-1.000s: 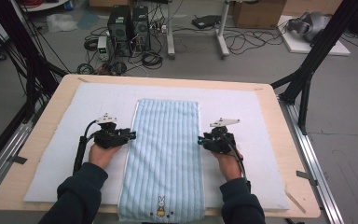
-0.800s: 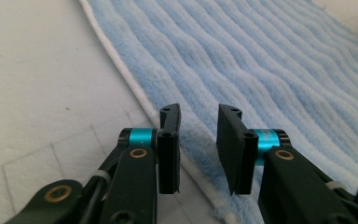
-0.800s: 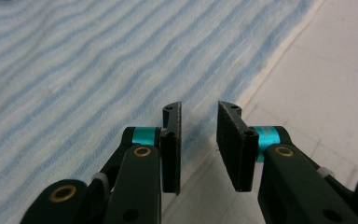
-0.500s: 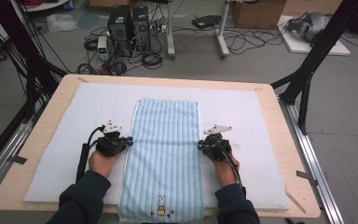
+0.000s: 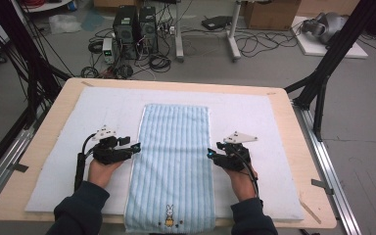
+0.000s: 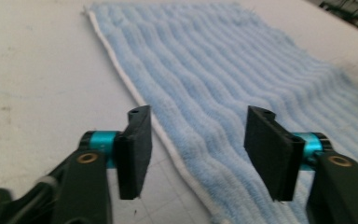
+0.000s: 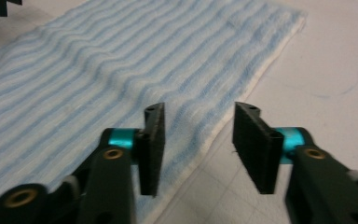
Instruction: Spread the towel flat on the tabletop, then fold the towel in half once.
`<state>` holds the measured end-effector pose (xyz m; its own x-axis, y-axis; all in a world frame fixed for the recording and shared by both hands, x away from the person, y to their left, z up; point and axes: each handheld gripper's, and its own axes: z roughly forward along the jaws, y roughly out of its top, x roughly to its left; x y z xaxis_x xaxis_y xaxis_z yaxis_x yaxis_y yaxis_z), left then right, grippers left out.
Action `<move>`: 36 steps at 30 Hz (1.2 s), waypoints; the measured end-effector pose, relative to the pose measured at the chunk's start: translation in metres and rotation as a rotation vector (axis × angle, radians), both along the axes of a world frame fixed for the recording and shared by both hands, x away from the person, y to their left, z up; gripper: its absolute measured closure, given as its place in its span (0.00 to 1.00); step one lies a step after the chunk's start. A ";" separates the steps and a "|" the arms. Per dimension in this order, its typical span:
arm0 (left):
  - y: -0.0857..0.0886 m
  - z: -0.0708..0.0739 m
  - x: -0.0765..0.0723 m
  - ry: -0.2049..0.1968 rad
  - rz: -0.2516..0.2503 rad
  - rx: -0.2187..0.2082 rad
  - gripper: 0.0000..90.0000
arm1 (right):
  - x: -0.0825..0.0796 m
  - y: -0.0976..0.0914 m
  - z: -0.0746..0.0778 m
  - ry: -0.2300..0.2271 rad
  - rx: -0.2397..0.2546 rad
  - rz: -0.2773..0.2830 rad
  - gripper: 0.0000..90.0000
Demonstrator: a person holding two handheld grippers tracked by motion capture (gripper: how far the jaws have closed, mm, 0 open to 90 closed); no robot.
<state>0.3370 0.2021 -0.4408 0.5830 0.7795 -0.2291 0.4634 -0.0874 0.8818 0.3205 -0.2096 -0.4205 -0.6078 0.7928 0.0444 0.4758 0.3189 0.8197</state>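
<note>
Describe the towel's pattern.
Light blue and white lengthwise stripes on the towel, small rabbit motif near its hem; clearest in high view.

My towel [image 5: 174,164]: soft ribbed terry cloth, pale blue stripes, white woven hem. Beneath it, a matt white mat [image 5: 68,147], finely gridded where seen close. The bench [image 5: 298,147]: smooth, pale wood. My jaws: matt black plastic with ridged pads, on glossy teal metal collars and brass-coloured rivets.

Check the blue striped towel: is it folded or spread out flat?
Spread in a long strip: the blue striped towel lies flat on the white mat, its rabbit end overhanging the table's near edge. Whether it is doubled, cannot tell.
</note>
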 end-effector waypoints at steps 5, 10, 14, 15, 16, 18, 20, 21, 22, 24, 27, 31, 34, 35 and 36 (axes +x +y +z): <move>0.007 0.008 -0.004 -0.016 0.019 -0.035 0.21 | -0.007 -0.013 0.010 -0.054 -0.013 0.011 0.29; 0.015 0.020 -0.009 -0.070 0.008 -0.063 0.20 | -0.008 -0.030 0.016 -0.085 0.010 -0.019 0.13; 0.019 0.026 -0.011 -0.094 0.004 -0.074 0.20 | -0.010 -0.045 0.019 -0.128 0.011 -0.029 0.12; 0.019 0.026 -0.012 -0.097 0.007 -0.079 0.20 | -0.011 -0.046 0.019 -0.129 0.014 -0.032 0.12; 0.019 0.026 -0.012 -0.097 0.007 -0.079 0.20 | -0.012 -0.047 0.018 -0.128 0.020 -0.034 0.12; 0.018 0.027 -0.011 -0.096 0.013 -0.085 0.20 | -0.012 -0.048 0.017 -0.130 0.023 -0.038 0.12; 0.018 0.027 -0.011 -0.096 0.014 -0.090 0.20 | -0.012 -0.048 0.017 -0.128 0.032 -0.044 0.12; 0.017 0.028 -0.011 -0.101 0.013 -0.091 0.20 | -0.012 -0.049 0.017 -0.128 0.033 -0.044 0.12; 0.017 0.028 -0.011 -0.101 0.013 -0.091 0.20 | -0.012 -0.049 0.017 -0.128 0.041 -0.048 0.12; 0.016 0.029 -0.007 -0.096 0.006 -0.087 0.20 | -0.012 -0.050 0.017 -0.130 0.045 -0.050 0.12; 0.016 0.031 -0.006 -0.096 0.008 -0.096 0.20 | -0.010 -0.050 0.016 -0.125 0.052 -0.059 0.12; 0.017 0.037 -0.001 -0.100 0.014 -0.087 0.20 | -0.010 -0.047 0.015 -0.121 0.047 -0.048 0.12; 0.018 0.040 0.007 -0.088 0.024 -0.093 0.20 | -0.009 -0.046 0.014 -0.115 0.041 -0.042 0.12; 0.018 0.040 0.007 -0.088 0.024 -0.093 0.20 | -0.009 -0.045 0.013 -0.104 0.043 -0.043 0.12; 0.018 0.041 0.011 -0.080 0.027 -0.090 0.20 | -0.009 -0.045 0.013 -0.104 0.043 -0.043 0.12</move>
